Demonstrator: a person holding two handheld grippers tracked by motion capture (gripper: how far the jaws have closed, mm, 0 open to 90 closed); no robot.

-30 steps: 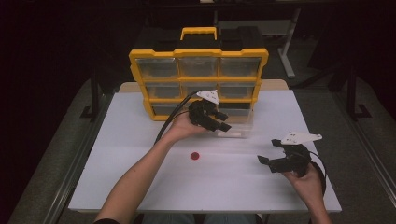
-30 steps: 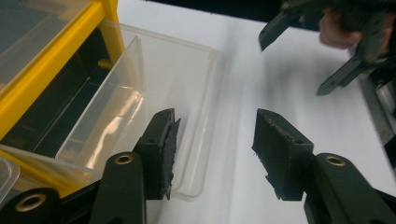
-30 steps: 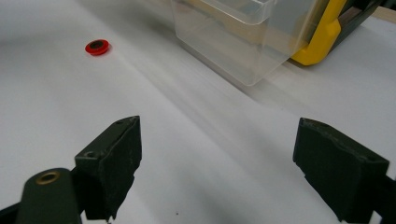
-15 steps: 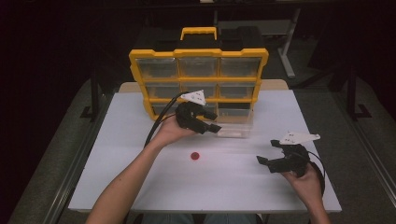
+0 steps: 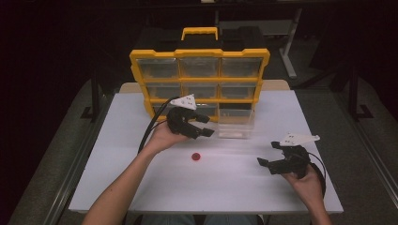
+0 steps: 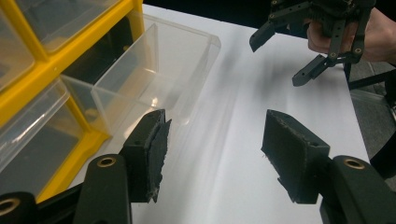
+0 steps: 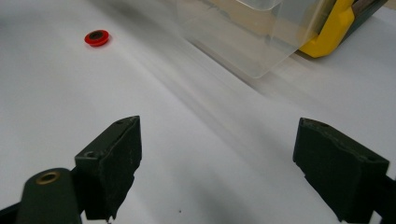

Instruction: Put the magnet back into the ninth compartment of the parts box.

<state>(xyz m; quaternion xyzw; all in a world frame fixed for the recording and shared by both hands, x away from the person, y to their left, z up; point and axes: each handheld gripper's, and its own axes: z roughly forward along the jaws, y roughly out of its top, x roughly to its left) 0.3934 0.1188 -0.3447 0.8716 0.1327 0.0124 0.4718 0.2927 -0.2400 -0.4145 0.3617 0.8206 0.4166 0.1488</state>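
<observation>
A yellow organizer (image 5: 199,54) with clear drawers stands at the back of the white table (image 5: 117,178). Its bottom right drawer (image 5: 236,123) is pulled out and looks empty. My left gripper (image 5: 209,126) hovers just left of that drawer; its jaws have just been opening and stand open with nothing between them. The left gripper view shows its pads (image 6: 156,154) apart over bare table, the drawer (image 6: 154,70) beyond them. A small red disc (image 5: 195,156) lies on the table in front of it. My right gripper (image 5: 267,153) rests open at the right, pointing toward the disc (image 7: 97,37).
The organizer's yellow frame (image 6: 70,58) and its shut drawers rise behind the left gripper. The open drawer (image 7: 243,32) juts toward the table's middle. The right gripper (image 6: 276,61) shows beyond the left jaws. The table's edges drop to a dark floor on both sides.
My left gripper has moved left, away from the pulled-out drawer, and its jaws have spread wider. The right gripper, the disc and the drawer have kept still.
</observation>
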